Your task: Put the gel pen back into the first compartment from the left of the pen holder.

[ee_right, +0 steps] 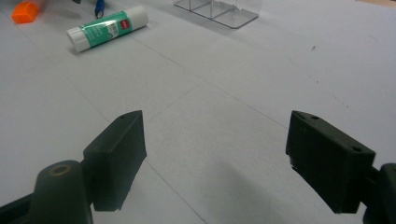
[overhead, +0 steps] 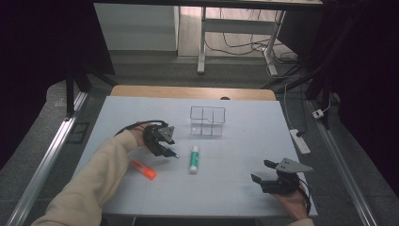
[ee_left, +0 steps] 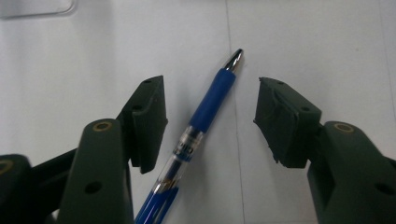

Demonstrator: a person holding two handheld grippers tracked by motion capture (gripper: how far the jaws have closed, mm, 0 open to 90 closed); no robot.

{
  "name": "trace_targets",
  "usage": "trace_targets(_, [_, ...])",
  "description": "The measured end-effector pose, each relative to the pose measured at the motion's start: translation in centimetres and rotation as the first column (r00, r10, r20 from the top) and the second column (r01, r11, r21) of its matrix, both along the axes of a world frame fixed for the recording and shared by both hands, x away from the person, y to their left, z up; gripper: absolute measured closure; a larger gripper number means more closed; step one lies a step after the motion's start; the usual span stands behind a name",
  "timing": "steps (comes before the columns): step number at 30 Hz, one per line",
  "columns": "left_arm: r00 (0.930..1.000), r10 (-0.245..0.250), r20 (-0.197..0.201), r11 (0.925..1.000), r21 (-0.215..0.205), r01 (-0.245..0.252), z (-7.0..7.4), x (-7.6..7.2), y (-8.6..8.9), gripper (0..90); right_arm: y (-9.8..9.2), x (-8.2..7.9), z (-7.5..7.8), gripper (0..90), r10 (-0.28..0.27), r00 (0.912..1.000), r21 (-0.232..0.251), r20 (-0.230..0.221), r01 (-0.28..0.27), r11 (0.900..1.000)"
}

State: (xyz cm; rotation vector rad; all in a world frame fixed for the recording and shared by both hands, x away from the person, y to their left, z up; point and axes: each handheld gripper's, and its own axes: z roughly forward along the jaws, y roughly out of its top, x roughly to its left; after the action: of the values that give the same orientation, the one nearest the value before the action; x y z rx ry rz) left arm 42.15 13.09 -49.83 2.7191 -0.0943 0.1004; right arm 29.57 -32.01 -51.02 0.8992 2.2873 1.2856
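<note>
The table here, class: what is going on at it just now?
A person works at a white table with a claw in each hand. The left claw is open, its jaws on either side of a blue pen that lies flat, not yet gripped. The right claw is open over bare table with nothing between its jaws. A glue stick, an orange marker and a clear divided box sit untouched.

Beyond the white-topped counter [overhead: 141, 113], a white power strip [overhead: 299, 141] lies on the grey floor [overhead: 155, 70] at the right, a tangle of black cables [overhead: 244, 46] farther back beside a white metal desk leg [overhead: 202, 42]
</note>
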Motion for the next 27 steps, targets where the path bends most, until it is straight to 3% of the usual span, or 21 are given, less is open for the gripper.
trace_targets(8, [0.9974,-0.072,0.004,0.9959,0.055,0.072,-0.4,0.2,-1.0,51.4,-0.1,0.0,0.0,19.5,0.000,1.0000,-0.003,-0.003,0.000,1.000])
trace_targets(15, [0.9954,-0.095,0.014,0.9928,0.075,0.094,-0.6,0.2,-1.4,57.2,-0.1,0.0,0.0,19.4,-0.004,1.0000,-0.007,-0.002,0.004,1.000])
trace_targets(21, [0.9898,-0.141,0.016,0.9848,0.104,0.139,-0.8,0.2,-1.9,62.8,-0.1,0.0,0.0,19.4,-0.003,1.0000,-0.008,-0.003,0.003,1.000])
trace_targets(27, [0.9837,-0.180,0.005,0.9769,0.119,0.178,-0.7,0.1,-2.1,75.3,0.0,0.0,0.0,19.5,0.002,1.0000,-0.001,-0.003,-0.002,1.000])
